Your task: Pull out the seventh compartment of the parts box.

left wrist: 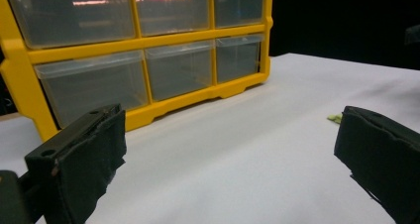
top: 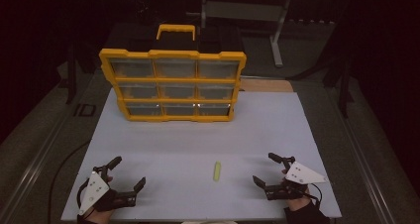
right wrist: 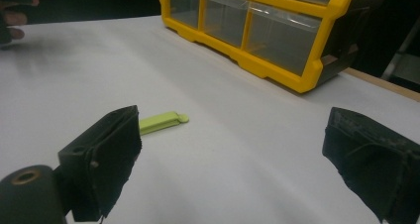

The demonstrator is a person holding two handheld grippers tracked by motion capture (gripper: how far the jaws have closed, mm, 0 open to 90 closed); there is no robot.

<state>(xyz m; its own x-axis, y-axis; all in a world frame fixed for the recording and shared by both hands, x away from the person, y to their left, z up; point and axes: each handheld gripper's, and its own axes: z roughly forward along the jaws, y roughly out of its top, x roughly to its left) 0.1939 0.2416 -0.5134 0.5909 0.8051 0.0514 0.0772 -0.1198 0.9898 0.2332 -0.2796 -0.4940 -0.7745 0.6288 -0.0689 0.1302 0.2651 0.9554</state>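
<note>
The left gripper [top: 128, 175] is held low at about 7 o'clock on the table, its jaws spread wide apart with nothing between them. The right gripper [top: 270, 170] is held at about 5 o'clock, its jaws likewise parted and empty. Both are turned inward, so that the small yellow-green clip [top: 216, 170] lying flat between them can be approached from either side; in the right gripper view the clip [right wrist: 161, 121] is seen just past the near jaw, at about 10 o'clock. It is judged to be the thing to be picked up, and the open jaws suit a first reach.

Farther off, at 12 o'clock, a yellow drawer organizer [top: 173, 84] is stood upright with its nine clear drawers faced toward the person, presumably so that a drawer can be reached from the front. All drawers appear shut.

The white tabletop [top: 267, 130] is seen bare and matte. The room around it is left dark; a grey metal stand [top: 247, 11] is made out behind.
</note>
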